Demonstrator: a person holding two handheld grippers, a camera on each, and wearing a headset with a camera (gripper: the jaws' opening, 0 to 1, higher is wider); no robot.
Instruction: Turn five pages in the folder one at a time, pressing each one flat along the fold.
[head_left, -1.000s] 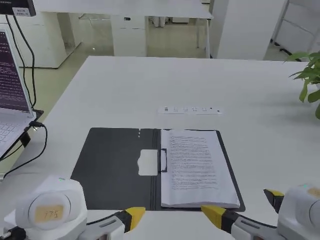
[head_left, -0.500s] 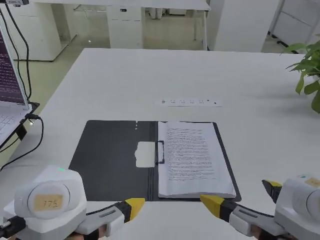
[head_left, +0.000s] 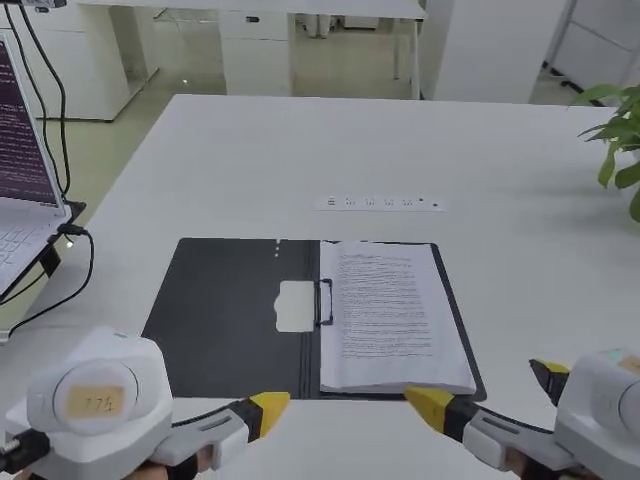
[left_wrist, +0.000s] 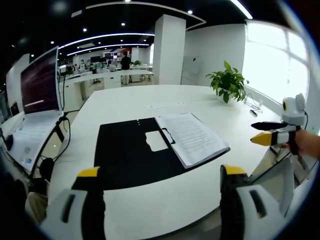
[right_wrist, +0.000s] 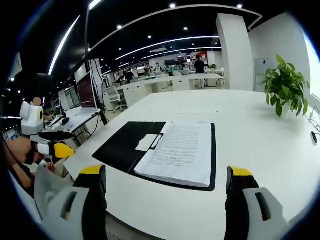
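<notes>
"Where are the hands, seen from above?"

"Low at the near edge of the white table (head_left: 300, 150), well apart. The left gripper (head_left: 240, 425) reaches in from the near left and the right gripper (head_left: 490, 392) from the near right. Both are short of the folder (head_left: 230, 320), which lies open, with its black cover on the left and a stack of printed pages (head_left: 385, 315) on the right. A power strip (head_left: 378, 203) lies beyond it."

"And in the left gripper view?"

"The jaws are spread wide with nothing between them. The folder is ahead, a laptop (left_wrist: 40, 85) is on the left, and a potted plant (left_wrist: 227, 82) is at the far right."

"And the right gripper view?"

"Also wide and empty, held level and facing the pages. Behind is an open office with desks, a white column (right_wrist: 235, 50) and ceiling lights."
</notes>
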